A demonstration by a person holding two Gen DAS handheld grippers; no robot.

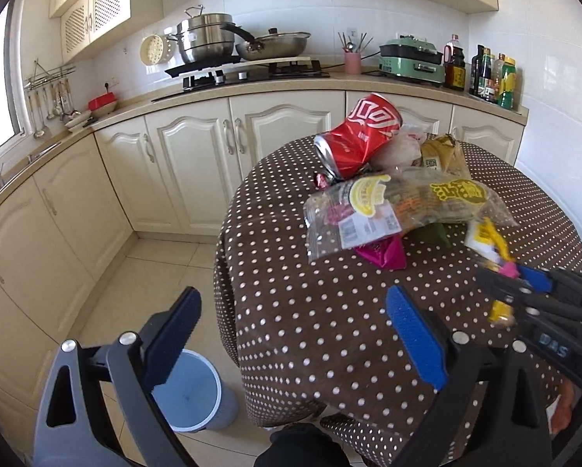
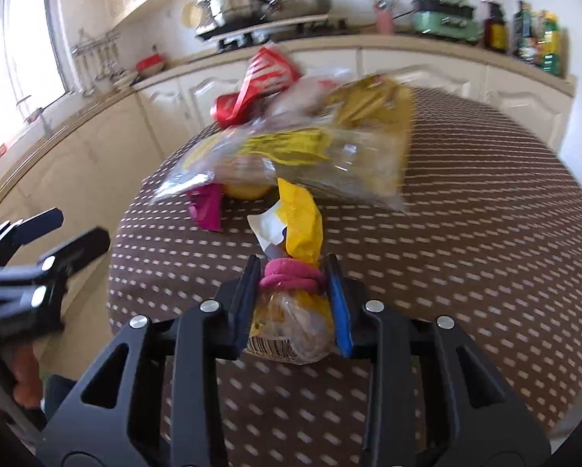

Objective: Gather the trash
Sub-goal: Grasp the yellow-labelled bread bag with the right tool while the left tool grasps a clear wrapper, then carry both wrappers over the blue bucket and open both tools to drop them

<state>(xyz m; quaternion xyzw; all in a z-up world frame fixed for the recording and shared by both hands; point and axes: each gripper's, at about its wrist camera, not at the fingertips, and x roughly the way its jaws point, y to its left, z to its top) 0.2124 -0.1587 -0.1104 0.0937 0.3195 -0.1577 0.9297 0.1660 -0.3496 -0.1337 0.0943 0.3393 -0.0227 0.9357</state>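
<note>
- Right gripper: angled downward over the near part of the bench, which wears a brown dotted cloth. Its jaws are clamped on a yellow snack packet bound with a pink band; the packet's upper end sticks out forward past the fingertips.
- Left gripper: also tilted downward, jaws wide apart with nothing between them; one pad hangs off the bench edge, the other over the cloth. In the right wrist view it appears at the left margin, beside the bench and well apart from the trash.
- Left wrist view only: a pale blue bin stands on the tiled floor just beside the bench, below the left gripper's outer finger; a dark-clothed part of the person shows at the bottom edge.
- Right wrist view only: the printed end of the clamped packet, seen between the pads; this view is motion-blurred.
- Middle distance: a magenta wrapper lies partly under a clear bag with yellow lettering.
- Farther: a crushed red can lies on its side behind the bag, next to a pale crumpled bag and a tan packet.
- Background: cream cabinets, pots on a stove, bottles at the right.
</note>
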